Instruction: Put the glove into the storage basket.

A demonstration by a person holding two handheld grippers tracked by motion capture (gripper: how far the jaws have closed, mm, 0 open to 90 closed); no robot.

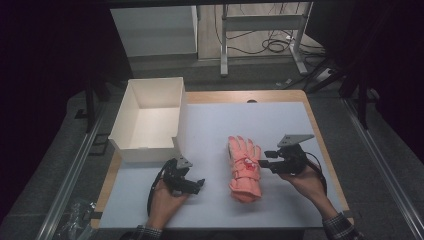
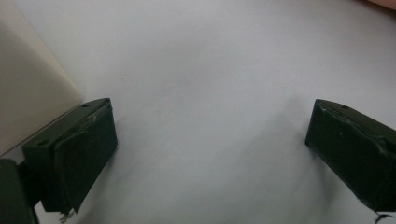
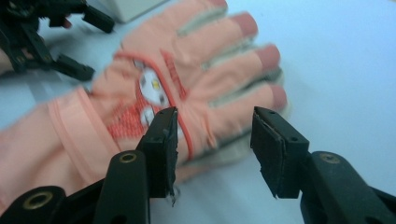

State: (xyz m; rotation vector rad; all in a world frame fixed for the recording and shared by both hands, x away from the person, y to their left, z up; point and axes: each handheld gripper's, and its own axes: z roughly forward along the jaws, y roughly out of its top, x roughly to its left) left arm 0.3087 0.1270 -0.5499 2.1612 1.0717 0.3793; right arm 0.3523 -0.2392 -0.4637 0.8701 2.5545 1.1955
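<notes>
Lying flat just ahead of the right gripper's [image 3: 212, 149] parted, empty jaws was a salmon-pink ski glove [image 3: 187, 88] with a white cartoon patch, while the left gripper [image 2: 210, 154] gaped wide.

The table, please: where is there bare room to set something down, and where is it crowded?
Bare patches: the white mat beyond the pink glove, right of the white box; and the near strip between the left gripper and the glove. The box looks empty too. It is crowded around the glove, where the open right gripper hovers close.
</notes>
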